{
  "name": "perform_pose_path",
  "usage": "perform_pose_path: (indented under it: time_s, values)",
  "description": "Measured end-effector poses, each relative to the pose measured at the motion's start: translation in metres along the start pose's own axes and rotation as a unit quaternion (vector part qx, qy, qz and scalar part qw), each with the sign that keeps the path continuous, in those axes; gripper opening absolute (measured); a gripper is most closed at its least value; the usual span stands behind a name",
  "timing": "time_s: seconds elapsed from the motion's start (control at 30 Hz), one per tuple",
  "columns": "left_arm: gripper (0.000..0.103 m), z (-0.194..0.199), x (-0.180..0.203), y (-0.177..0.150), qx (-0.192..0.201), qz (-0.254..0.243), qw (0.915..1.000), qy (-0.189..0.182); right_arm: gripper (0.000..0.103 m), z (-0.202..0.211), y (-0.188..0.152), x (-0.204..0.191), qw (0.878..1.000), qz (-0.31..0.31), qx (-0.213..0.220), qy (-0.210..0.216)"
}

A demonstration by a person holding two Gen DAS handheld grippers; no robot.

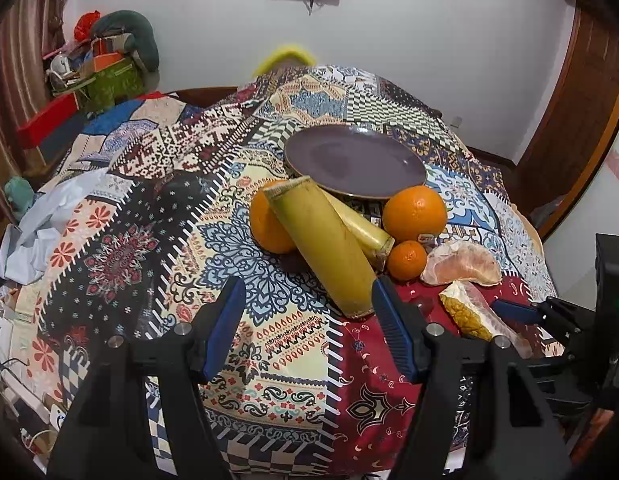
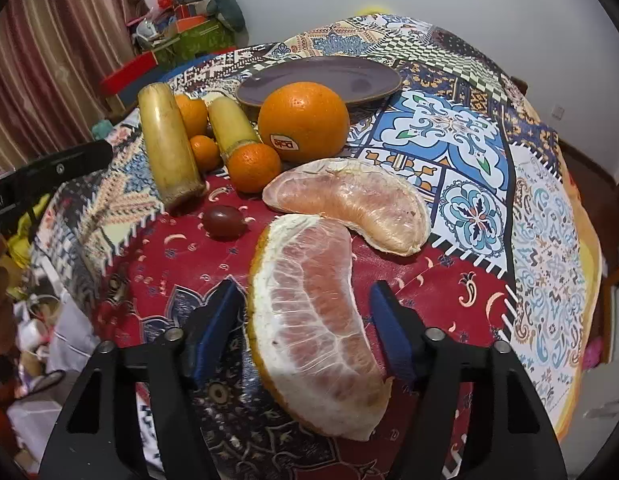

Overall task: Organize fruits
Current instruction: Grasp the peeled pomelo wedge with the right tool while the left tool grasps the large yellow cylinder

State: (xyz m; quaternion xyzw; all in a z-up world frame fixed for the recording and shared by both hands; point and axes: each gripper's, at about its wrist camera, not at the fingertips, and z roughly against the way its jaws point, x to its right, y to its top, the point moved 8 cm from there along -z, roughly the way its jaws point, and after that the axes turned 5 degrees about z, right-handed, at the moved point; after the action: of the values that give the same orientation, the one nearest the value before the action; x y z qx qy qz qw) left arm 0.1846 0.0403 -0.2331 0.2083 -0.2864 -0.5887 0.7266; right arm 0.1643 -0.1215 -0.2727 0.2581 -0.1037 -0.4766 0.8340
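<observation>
A purple plate [image 1: 355, 162] sits empty on the patterned tablecloth, also in the right wrist view [image 2: 329, 76]. In front of it lie two yellow sugarcane pieces [image 1: 321, 246], two large oranges [image 1: 414, 213], a small mandarin [image 1: 406, 260] and two pomelo segments [image 1: 461, 264]. My left gripper [image 1: 307, 320] is open and empty, just short of the near end of the big cane piece. My right gripper [image 2: 307, 330] is open, with the near pomelo segment [image 2: 313, 328] lying between its jaws without a visible squeeze. A dark small fruit [image 2: 224, 222] lies beside it.
A crumpled white plastic bag [image 1: 41, 224] lies at the table's left edge. Boxes and clutter [image 1: 101, 64] are stacked beyond the far left corner. A second mandarin [image 2: 205, 152] sits between the cane pieces. A wooden door frame [image 1: 581, 120] stands at right.
</observation>
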Motion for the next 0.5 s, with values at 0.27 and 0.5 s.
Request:
perform_pose_path:
  time_s: [0.27, 0.5]
  values:
    - [0.065, -0.014, 0.004, 0.002, -0.020, 0.006, 0.9998, -0.005, 0.047, 0.008, 0.004, -0.002, 1.000, 0.007, 0.015, 0.015]
    - [0.065, -0.025, 0.010, 0.014, -0.020, 0.007, 0.9998, -0.005, 0.047, 0.034, 0.022, -0.002, 0.998, 0.015, 0.057, 0.008]
